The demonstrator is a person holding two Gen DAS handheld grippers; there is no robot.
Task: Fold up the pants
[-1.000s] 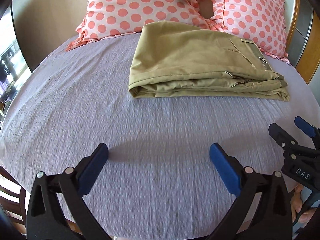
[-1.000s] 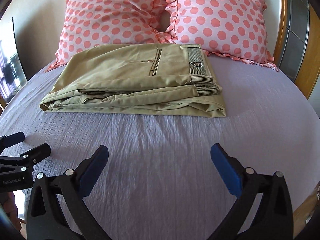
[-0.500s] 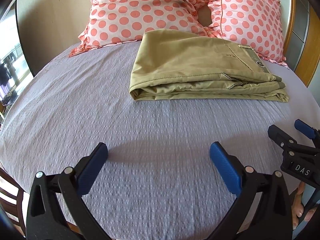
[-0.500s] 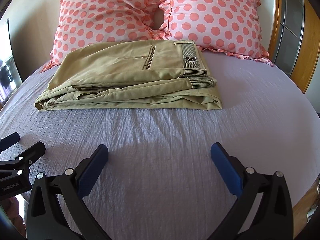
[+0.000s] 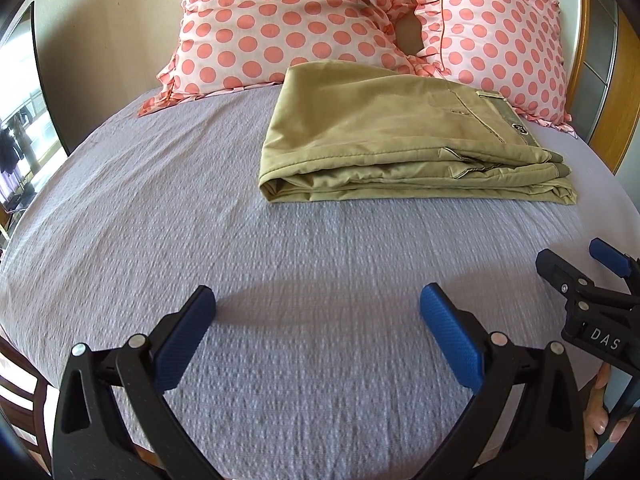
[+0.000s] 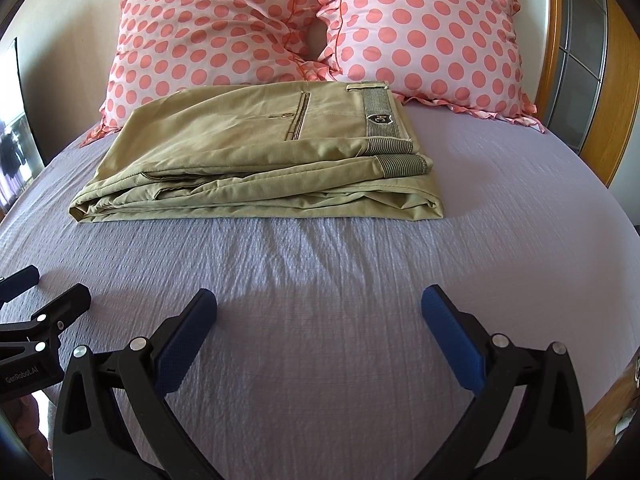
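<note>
The khaki pants [image 5: 392, 140] lie folded in a flat stack on the lilac bedsheet [image 5: 200, 208], their far edge against the pillows. They also show in the right wrist view [image 6: 264, 156], waistband and badge at the right. My left gripper [image 5: 316, 312] is open and empty, low over the sheet, well short of the pants. My right gripper [image 6: 318, 308] is open and empty, also near the bed's front edge. The right gripper shows at the right edge of the left wrist view [image 5: 592, 280], and the left gripper at the left edge of the right wrist view [image 6: 36, 300].
Two pink pillows with coral dots [image 6: 312, 28] lean against the wall behind the pants. A wooden bed frame [image 6: 616, 92] runs along the right side. A dark screen [image 5: 36, 80] stands at the left of the bed.
Both grippers have pulled back and tilted up a little, so the pants sit lower in both views and more of the pillows shows. The pants have not moved. Both grippers stay open.
</note>
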